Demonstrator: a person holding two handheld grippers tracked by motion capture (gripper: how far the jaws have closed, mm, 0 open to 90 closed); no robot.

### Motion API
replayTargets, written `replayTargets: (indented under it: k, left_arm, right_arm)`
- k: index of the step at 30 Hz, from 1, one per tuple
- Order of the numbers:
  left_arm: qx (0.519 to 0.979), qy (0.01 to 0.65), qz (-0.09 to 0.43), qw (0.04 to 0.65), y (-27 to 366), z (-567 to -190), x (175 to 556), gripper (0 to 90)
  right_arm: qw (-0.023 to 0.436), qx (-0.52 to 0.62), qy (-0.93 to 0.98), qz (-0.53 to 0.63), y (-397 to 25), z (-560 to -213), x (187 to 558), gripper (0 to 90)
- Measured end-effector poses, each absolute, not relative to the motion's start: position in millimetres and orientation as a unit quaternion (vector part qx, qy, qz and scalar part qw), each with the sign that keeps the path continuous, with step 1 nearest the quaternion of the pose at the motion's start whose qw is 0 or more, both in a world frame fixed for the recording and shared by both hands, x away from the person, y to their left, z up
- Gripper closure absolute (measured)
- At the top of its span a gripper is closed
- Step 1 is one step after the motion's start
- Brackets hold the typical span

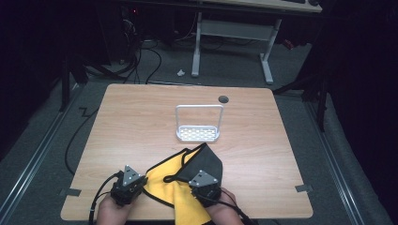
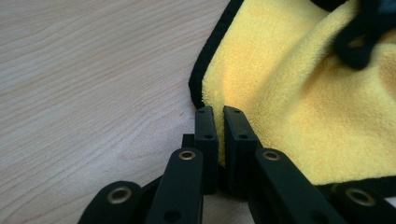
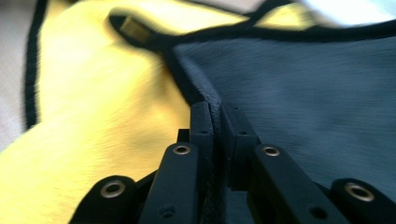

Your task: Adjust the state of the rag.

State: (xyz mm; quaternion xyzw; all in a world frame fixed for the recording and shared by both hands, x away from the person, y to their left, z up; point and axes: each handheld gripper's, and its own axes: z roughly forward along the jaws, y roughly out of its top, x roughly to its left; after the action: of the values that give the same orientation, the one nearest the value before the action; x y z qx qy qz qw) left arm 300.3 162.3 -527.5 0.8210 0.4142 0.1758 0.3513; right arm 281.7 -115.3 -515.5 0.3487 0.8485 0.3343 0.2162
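Yellow cloth (image 1: 162, 185): yellow on one face, dark grey on the other, bound with a black hem; it lies at the near middle of the wooden table (image 1: 131, 122), between the two grippers, with its near end hanging over the table's front edge.
Grey fold (image 1: 204, 161): the right part of the cloth is turned over so its grey face is up, reaching toward the rack.
Left gripper (image 2: 219, 116): jaws nearly together, pinched on the cloth's left edge, where the yellow pile sits in the narrow gap between them; bare wood lies to one side.
Right gripper (image 3: 215, 114): jaws closed on the hemmed edge of the grey fold, which runs up between them; yellow face on one side, grey on the other.
Hands: one hand (image 1: 110, 211) holds the left gripper and the other (image 1: 224, 211) the right, both at the table's front edge.
Rack (image 1: 198, 125): small white wire rack with a tall hoop handle, standing mid-table just beyond the cloth's far tip, not touching it.
Open room: bare wood to the left, the right and behind the rack; a round dark hole (image 1: 224, 99) sits near the far edge.
Edges: grippers work close to the front edge; the side edges are well apart from them.
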Motion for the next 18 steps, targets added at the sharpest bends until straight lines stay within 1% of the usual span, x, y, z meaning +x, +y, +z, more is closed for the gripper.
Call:
replayTargets:
  k: [2,4,6,9,11,14,16,18]
  left_arm:
    - [0.821,0.415,0.173,0.352,163.0,-527.5,299.7,84.9]
    - [0.821,0.415,0.174,0.351,162.9,-527.3,298.8,84.9]
    - [0.820,0.417,0.173,0.351,162.4,-527.1,297.6,84.9]
    - [0.822,0.417,0.169,0.349,161.8,-526.3,292.9,84.8]
    - [0.823,0.417,0.168,0.348,162.5,-526.0,286.7,84.7]
    - [0.823,0.418,0.151,0.355,165.4,-525.8,275.1,84.0]
    - [0.824,0.416,0.142,0.356,167.3,-525.4,267.9,83.4]
    - [0.823,0.418,0.139,0.357,169.3,-525.3,264.6,80.5]
  right_arm:
    - [0.234,0.362,0.835,0.343,-134.1,-506.1,280.5,84.7]
    - [0.256,0.399,0.805,0.357,-169.5,-494.0,277.0,84.4]
    - [0.267,0.434,0.784,0.356,-202.5,-490.7,273.9,84.1]
    - [0.273,0.498,0.755,0.328,-254.5,-501.0,268.6,83.9]
    - [0.272,0.527,0.745,0.306,-278.7,-512.2,266.7,83.8]
    - [0.266,0.555,0.735,0.285,-300.1,-522.3,266.3,83.5]
    - [0.265,0.557,0.733,0.285,-305.1,-524.4,267.3,83.5]
    - [0.270,0.553,0.735,0.284,-303.0,-524.1,270.2,83.5]
